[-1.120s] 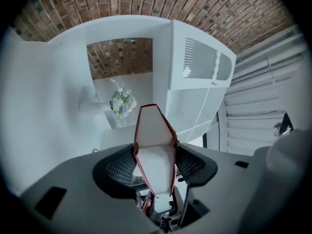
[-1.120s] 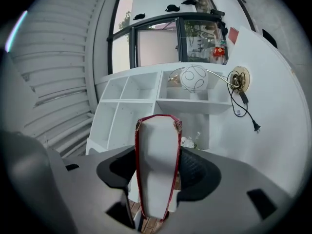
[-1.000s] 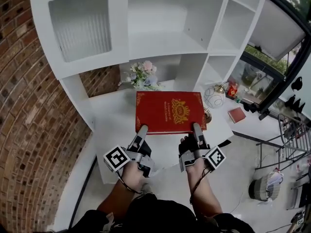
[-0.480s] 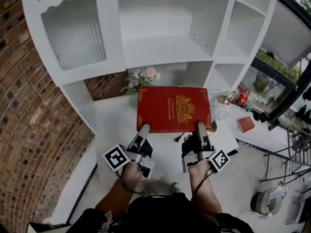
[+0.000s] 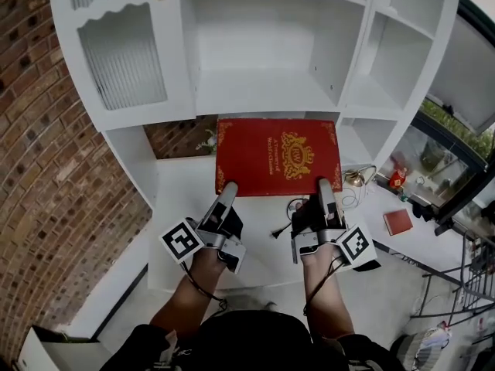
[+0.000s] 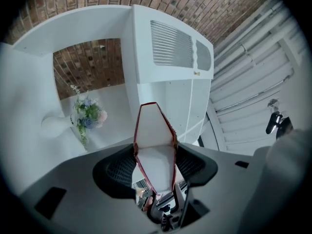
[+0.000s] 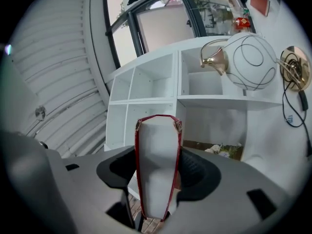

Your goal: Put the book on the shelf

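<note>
A large red book [image 5: 277,154] with gold print on its cover hangs flat in the air in front of the white shelf unit [image 5: 263,91], its far edge near the shelf's front. My left gripper [image 5: 229,189] is shut on the book's near left edge, my right gripper [image 5: 326,185] on its near right edge. In the left gripper view the book's white page edge [image 6: 155,152] stands between the black pads. The right gripper view shows the same book [image 7: 157,165] clamped between its jaws, with the shelf's cubbies [image 7: 146,84] ahead.
A flower bunch [image 6: 87,113] stands on the white desk [image 5: 182,207] under the shelves. A wire globe [image 7: 253,62], a brass lamp [image 7: 214,57] and a small red book [image 5: 398,221] lie to the right. A brick wall [image 5: 54,168] runs along the left.
Both grippers have lifted the red book up off the desk and carried it toward the shelf; it now hides the flowers in the head view.
</note>
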{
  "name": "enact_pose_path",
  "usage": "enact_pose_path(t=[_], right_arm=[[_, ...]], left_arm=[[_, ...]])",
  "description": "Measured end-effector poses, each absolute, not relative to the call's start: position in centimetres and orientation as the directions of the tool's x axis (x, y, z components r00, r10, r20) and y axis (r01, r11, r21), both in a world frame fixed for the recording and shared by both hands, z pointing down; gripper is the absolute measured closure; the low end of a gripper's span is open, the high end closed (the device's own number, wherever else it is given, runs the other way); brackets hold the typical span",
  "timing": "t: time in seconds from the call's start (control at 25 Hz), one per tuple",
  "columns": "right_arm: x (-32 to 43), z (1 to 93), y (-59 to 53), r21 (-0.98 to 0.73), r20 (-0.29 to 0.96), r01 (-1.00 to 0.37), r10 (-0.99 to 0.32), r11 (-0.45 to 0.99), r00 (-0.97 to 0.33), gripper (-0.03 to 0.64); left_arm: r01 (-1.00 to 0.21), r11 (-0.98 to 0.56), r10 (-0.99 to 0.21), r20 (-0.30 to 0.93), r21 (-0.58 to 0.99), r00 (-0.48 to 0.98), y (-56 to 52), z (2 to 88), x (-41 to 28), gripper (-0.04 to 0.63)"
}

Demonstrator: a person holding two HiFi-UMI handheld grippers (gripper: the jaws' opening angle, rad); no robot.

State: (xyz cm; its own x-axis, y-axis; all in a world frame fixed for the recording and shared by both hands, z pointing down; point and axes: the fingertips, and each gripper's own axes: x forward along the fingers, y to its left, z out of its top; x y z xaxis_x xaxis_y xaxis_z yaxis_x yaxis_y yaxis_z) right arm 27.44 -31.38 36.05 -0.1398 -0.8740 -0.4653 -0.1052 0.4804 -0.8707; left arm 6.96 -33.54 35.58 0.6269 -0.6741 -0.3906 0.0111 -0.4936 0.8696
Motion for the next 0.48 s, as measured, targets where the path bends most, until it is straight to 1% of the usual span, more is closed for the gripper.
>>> enact_pose_path(t=[0.24, 0.48], right_arm=[[27.7, 32.7, -33.2, -0.84, -0.515, -0.087, -0.837, 0.536, -0.183, 0.353], [27.8, 30.6, -36.1, -0.837, -0.517, -0.082, -0.831, 0.541, -0.205, 0.353]], left_arm=[[-0.015, -0.549, -0.686, -0.44, 0.836, 0.58, -34.3, 32.6, 7.1, 0.333], [-0.031, -0.559, -0.707, -0.456, 0.829, 0.541, -36.3, 30.7, 7.2, 0.333]])
